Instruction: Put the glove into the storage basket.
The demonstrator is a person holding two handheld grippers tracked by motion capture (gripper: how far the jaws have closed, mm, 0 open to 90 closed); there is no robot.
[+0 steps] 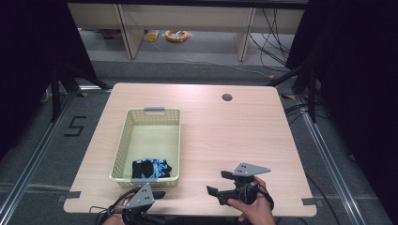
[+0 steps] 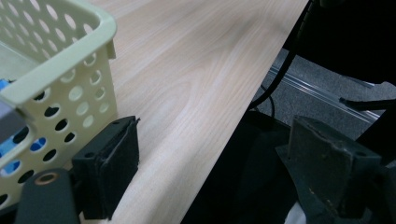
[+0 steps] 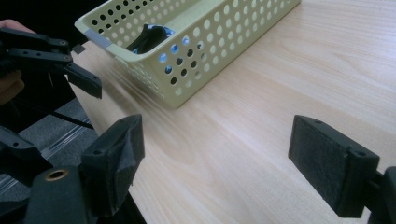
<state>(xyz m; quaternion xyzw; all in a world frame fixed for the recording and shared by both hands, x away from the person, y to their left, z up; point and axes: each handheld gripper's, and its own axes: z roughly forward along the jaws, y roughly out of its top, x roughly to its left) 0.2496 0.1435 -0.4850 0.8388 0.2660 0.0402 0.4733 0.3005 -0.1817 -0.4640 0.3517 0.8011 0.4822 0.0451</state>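
I see both tongs wide with nothing between them. From above, my left tongs (image 1: 157,193) sit at the counter (image 1: 225,136) edge just before the basket (image 1: 123,140), my right tongs (image 1: 220,183) well apart to its right. The black-and-blue cloth (image 1: 151,168) lies in the basket's near end. The right gripper view catches it behind the perforated wall; the left gripper view gives blue glimpses through the holes.

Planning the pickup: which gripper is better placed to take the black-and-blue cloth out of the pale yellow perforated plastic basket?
Left, probably. The left gripper sits open just beside the basket corner holding the cloth; the right gripper, also open, is farther off.
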